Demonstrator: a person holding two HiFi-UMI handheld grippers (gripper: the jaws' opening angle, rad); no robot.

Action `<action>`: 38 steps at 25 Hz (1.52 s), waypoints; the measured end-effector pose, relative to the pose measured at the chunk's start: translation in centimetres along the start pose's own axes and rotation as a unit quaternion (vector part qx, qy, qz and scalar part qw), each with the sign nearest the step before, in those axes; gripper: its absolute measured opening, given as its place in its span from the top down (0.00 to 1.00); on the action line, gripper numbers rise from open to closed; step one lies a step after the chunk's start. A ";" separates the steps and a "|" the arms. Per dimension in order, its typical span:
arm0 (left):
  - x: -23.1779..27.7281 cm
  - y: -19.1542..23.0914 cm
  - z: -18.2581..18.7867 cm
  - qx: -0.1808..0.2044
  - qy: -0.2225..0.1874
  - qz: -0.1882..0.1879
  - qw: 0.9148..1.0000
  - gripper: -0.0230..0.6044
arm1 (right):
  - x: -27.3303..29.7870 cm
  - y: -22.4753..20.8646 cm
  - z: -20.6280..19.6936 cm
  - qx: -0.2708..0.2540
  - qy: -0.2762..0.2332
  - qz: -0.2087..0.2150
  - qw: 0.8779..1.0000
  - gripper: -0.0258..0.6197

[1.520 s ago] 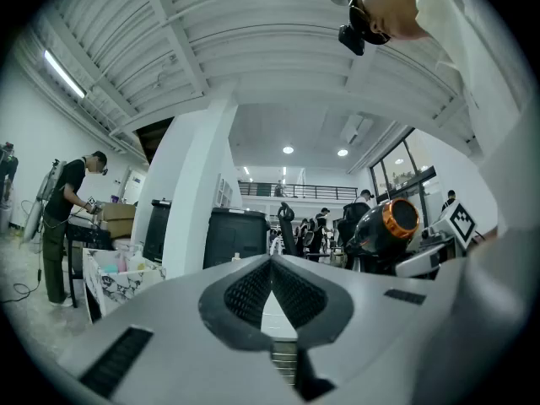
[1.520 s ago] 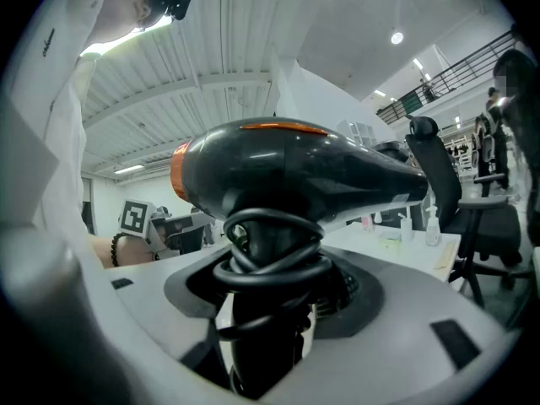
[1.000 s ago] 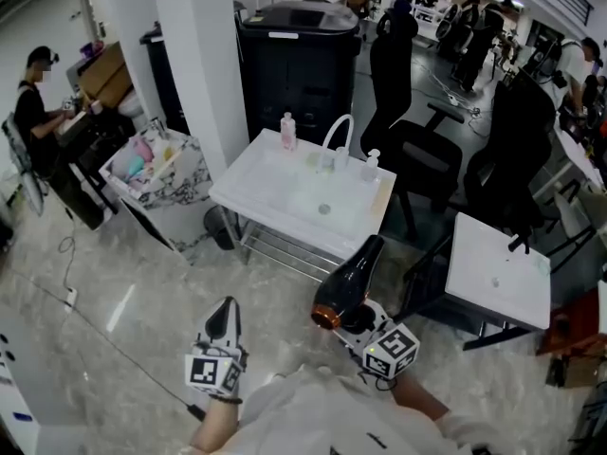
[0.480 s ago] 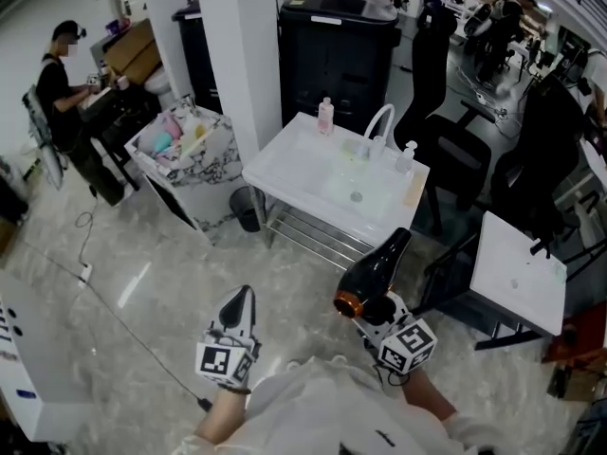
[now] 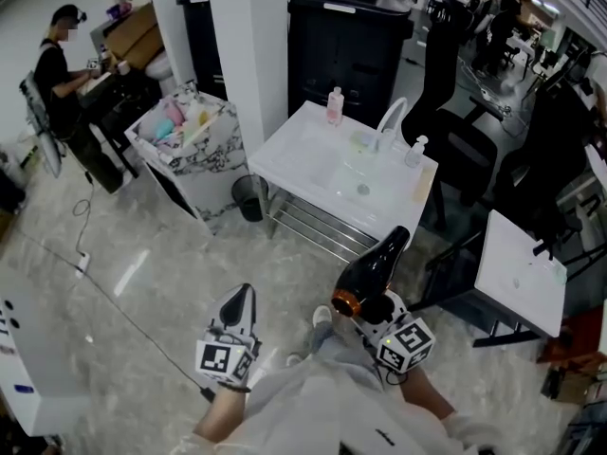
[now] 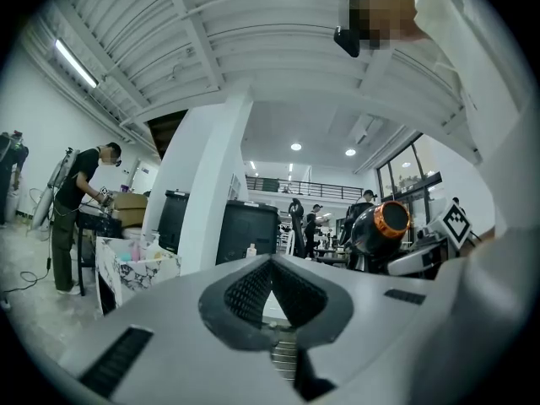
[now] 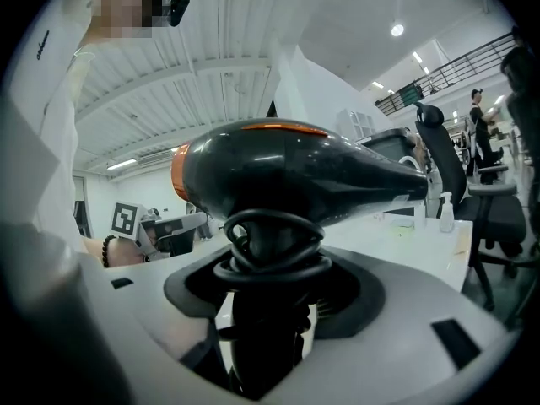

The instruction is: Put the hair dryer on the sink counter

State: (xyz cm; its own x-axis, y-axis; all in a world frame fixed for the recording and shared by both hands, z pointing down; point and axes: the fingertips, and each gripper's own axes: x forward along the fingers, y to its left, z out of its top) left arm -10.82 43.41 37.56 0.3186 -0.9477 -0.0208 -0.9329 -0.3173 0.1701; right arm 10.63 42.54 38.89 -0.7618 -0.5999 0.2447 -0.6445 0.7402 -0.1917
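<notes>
Marble-look floor [image 5: 123, 282] of an open workroom, with a white pillar [image 5: 248, 55] behind. Sink counter [image 5: 294, 152], white, stands ahead of me across open floor. A pink bottle [image 5: 335, 105] sits at its far edge and the faucet [image 5: 391, 119] stands further right along that edge. Hair dryer [image 5: 372, 271], black with an orange rear ring, is held in the air well short of the counter's near edge, nozzle toward it. My right gripper [image 5: 376, 308] is clamped on its handle, around which the cord is looped. My left gripper [image 5: 237, 303] is closed on nothing. Judged progress: dryer in hand; the approach and the set-down on the counter remain.
</notes>
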 end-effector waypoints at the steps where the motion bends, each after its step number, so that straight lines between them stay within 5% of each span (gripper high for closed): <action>1: 0.3 0.1 -0.2 0.001 0.001 -0.001 1.000 0.93 | 0.3 -0.3 0.0 0.001 0.000 0.001 1.000 0.52; 18: 13.1 5.9 1.1 0.023 -0.007 0.025 0.999 0.93 | 12.1 -8.3 3.1 -0.016 0.002 0.063 0.998 0.51; 29: 24.3 6.0 1.8 0.025 -0.008 0.009 1.000 0.93 | 16.2 -16.0 5.3 -0.019 0.016 0.072 0.997 0.51; 38: 28.8 6.4 1.6 0.021 -0.012 0.030 0.999 0.93 | 18.9 -20.3 6.4 -0.028 0.020 0.096 0.995 0.51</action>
State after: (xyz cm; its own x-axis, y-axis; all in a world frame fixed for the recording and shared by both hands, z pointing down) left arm -7.85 14.01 36.43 0.2589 -0.9653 -0.0349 -0.9565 -0.2613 0.1300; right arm 8.87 14.22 41.37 -0.8665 -0.4336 0.2475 -0.4816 0.8567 -0.1851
